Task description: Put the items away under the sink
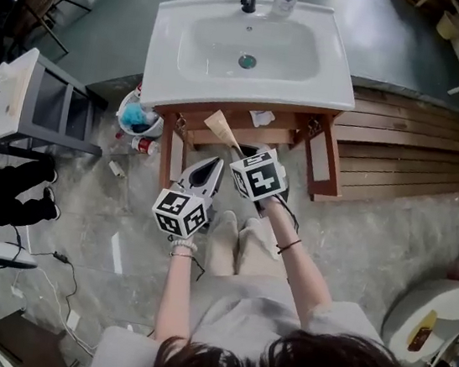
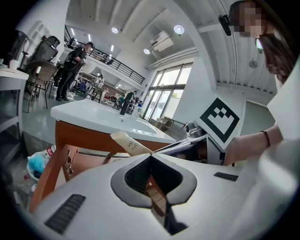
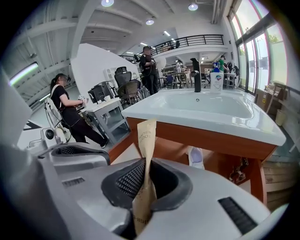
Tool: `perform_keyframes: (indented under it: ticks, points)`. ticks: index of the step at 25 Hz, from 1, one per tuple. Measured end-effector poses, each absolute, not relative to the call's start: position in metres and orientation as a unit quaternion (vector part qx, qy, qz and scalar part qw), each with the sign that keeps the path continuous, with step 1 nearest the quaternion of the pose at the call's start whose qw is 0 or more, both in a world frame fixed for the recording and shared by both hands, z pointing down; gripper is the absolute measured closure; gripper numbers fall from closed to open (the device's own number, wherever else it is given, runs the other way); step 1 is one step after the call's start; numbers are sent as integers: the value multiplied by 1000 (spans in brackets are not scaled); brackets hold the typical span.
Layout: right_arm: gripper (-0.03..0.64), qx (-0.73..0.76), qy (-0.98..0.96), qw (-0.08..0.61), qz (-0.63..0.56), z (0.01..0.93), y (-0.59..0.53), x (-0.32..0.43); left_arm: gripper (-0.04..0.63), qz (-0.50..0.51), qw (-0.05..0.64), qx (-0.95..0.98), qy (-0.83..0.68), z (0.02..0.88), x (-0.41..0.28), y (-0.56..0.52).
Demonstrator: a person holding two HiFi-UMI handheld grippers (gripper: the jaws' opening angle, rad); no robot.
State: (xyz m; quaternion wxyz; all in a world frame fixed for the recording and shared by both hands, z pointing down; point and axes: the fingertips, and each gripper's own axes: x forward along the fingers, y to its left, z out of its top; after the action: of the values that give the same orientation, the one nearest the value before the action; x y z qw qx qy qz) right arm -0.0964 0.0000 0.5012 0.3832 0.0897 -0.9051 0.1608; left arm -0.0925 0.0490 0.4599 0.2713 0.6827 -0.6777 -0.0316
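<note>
Nearest: the person's dark hair at the bottom of the head view, w/ both forearms stretched fwd to the two claws. R claw (image 1: pixel 239 148) is clamped on a thin kraft paper packet (image 1: pixel 221 125), pinched edge-on at its near end. The rest pokes out far-left toward the wooden frame (image 1: pixel 166 153) under the white sink (image 1: pixel 165 68). L claw (image 1: pixel 213 164) sits just beside it, near-left of R, jaws together w/ nothing visibly btwn them.

The packet's free tip is close to the frame's front rail and doesn't look to be inside yet. The shelf under the sink (image 1: pixel 283 135) already carries a small white item (image 1: pixel 261 117).

Likely trouble from here:
- The packet looks flimsy and is held by one end only. If the tip catches the front rail or the basin's underside going in, it'll prob. bend or swivel in the pads, and poss. slip out.
- The claws are v. close together, so L could knock the packet or R's marker cube.
- If it's let go too near the shelf edge, it'd likely drop to the floor, where a bucket (image 1: pixel 122 112) & other clutter sit left of the frame.
</note>
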Motion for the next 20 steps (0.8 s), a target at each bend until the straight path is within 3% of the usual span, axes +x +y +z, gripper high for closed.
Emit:
perform_keyframes:
  ticks: [20]
  points:
    - [574, 19, -891, 426, 155, 611, -15, -108, 598, -17, 289, 662, -692, 556, -99, 38]
